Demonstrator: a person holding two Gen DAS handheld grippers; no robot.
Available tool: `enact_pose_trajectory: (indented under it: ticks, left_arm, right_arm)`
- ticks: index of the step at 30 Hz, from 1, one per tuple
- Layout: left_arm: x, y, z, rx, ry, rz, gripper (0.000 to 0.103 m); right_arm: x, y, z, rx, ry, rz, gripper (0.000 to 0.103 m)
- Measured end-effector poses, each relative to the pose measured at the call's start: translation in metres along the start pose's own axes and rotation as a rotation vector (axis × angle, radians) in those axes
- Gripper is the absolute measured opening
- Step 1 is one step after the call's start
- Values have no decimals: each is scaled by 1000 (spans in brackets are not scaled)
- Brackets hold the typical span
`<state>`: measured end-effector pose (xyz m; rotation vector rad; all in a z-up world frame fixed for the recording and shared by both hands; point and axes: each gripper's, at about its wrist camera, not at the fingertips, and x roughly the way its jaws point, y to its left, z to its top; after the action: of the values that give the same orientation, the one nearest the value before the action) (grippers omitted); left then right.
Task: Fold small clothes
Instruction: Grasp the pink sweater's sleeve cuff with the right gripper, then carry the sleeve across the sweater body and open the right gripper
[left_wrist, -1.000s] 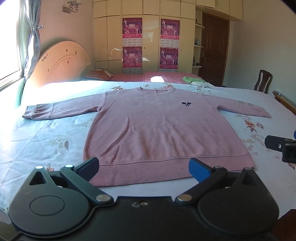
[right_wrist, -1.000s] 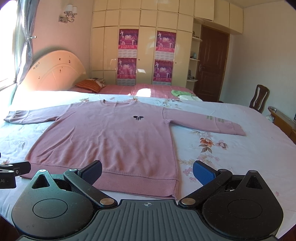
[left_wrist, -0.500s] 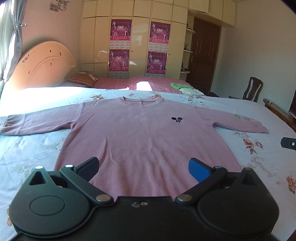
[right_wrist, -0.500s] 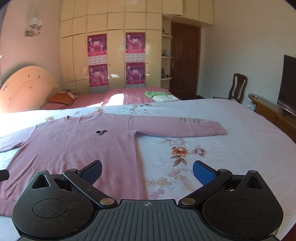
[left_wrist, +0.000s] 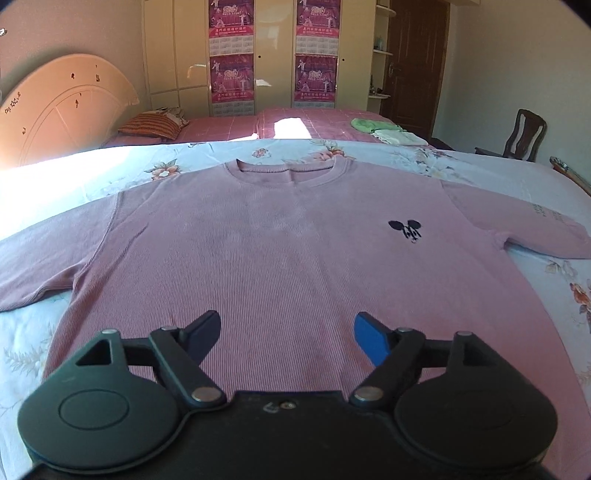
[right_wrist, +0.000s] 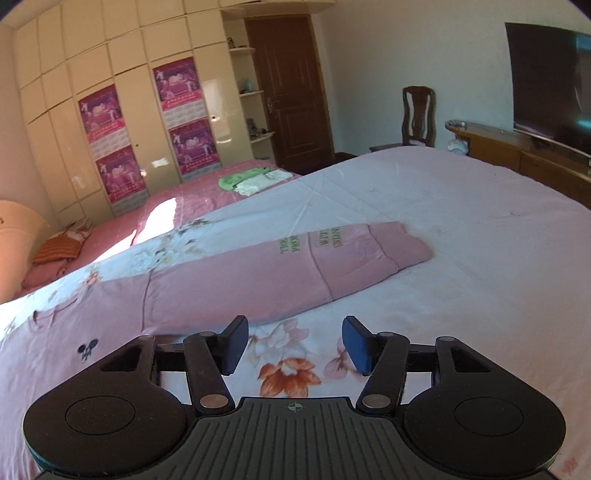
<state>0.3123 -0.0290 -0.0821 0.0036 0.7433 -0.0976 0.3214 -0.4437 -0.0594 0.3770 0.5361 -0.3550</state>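
Looking down my left gripper (left_wrist: 287, 332), I see the pink sweater (left_wrist: 280, 251) lying flat on the flowery bed sheet (left_wrist: 33, 332), front side up, with a little black mouse mark (left_wrist: 405, 229) on its chest. The jaws are closing, but nothing is between them yet; they hang over the lower part of the sweater. My right gripper (right_wrist: 291, 345) is over the bare sheet, just beside one sleeve (right_wrist: 288, 273), which lies stretched out with green letters near the cuff. Its jaws are closing too, and they hold nothing. Farther off, a second bed (left_wrist: 229, 125) has a striped pillow (left_wrist: 151, 123) and a small pile of folded clothes (right_wrist: 251, 181). A wooden chair (right_wrist: 417, 110), a dark door (right_wrist: 291, 88) and a big TV (right_wrist: 550, 85) stand well apart from the sweater. Nothing blocks the sweater.
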Motion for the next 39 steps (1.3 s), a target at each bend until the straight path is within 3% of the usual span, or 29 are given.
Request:
enact_pose_trajectory:
  ticks: [3, 8, 12, 13, 15, 16, 19, 21, 22, 23, 28, 31, 34, 37, 39]
  left_arm:
    - [26, 5, 7, -30, 19, -2, 75]
    - [59, 4, 15, -67, 66, 1, 75]
    - [78, -1, 19, -52, 92, -7, 75]
    - [83, -1, 22, -49, 94, -10, 76]
    - [89, -3, 22, -41, 97, -7, 78]
    - [93, -4, 26, -35, 89, -5, 78]
    - [98, -6, 32, -17, 84, -5, 80]
    - [101, -6, 33, 0, 86, -5, 81]
    - [103, -6, 35, 7, 87, -9, 82]
    - [103, -5, 35, 12, 88, -13, 82]
    - [90, 8, 35, 28, 76, 4, 81]
    - [79, 22, 31, 41, 66, 45, 82]
    - [74, 45, 27, 9, 83, 49, 79]
    - [71, 68, 25, -29, 91, 29, 56]
    - [70, 78, 26, -41, 97, 34, 54]
  right_arm:
    - [40, -31, 14, 88, 5, -19, 57]
    - [94, -90, 21, 315, 45, -36, 57]
    - [116, -127, 25, 454, 35, 19, 54]
    - [118, -132, 29, 461, 34, 24, 50]
    - [123, -135, 39, 434, 63, 16, 12]
    - [121, -136, 45, 414, 53, 18, 8]
    - [95, -122, 62, 207, -94, 14, 8]
    - [108, -127, 60, 147, 3, -79, 8]
    - [116, -137, 57, 185, 62, -81, 8]
    - [113, -139, 56, 184, 47, -73, 8]
    - [90, -115, 58, 76, 41, -125, 8]
    - [69, -81, 59, 27, 0, -94, 8]
    - [50, -33, 47, -87, -49, -18, 8]
    - [28, 28, 25, -179, -63, 92, 8]
    - [12, 71, 3, -233, -56, 178, 8]
